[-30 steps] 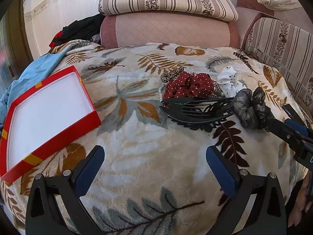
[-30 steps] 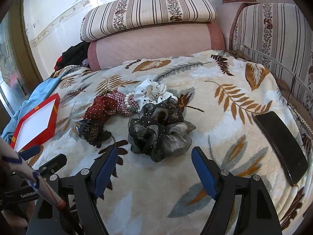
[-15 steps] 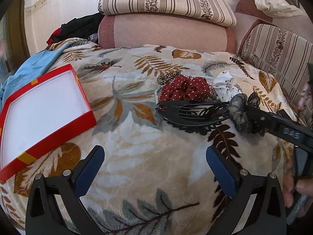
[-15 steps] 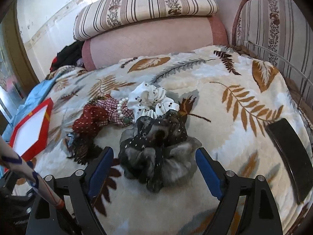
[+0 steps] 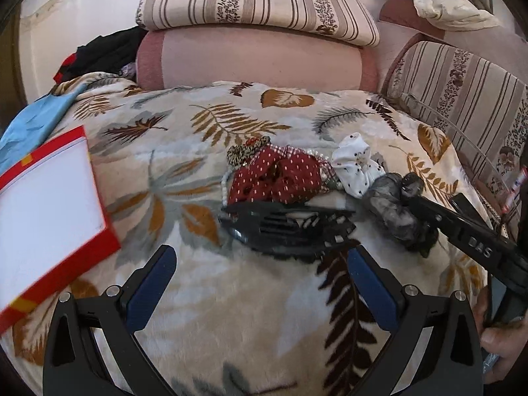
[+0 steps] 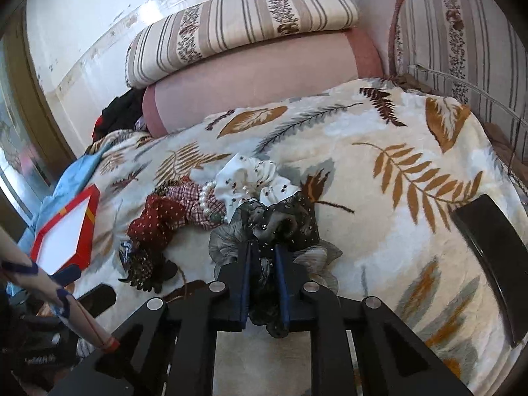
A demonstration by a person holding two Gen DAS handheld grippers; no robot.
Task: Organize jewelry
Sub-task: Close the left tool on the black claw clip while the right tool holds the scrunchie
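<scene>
Now right hand-held gripper [image 6: 264, 260] around grey scrunchie [image 6: 280, 227]

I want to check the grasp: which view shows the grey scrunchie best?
The right wrist view. There the grey scrunchie fills the centre, pinched between the right claw's fingers. The left wrist view shows it only small, at the right edge, partly hidden by that claw.

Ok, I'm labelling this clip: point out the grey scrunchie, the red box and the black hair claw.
grey scrunchie [image 6: 264, 227]: right wrist view, dark sequinned folds ahead of the fingers.
red box [image 5: 43, 204]: left wrist view, white inside floor.
black hair claw [image 5: 283, 227]: left wrist view, middle of its teeth.
</scene>
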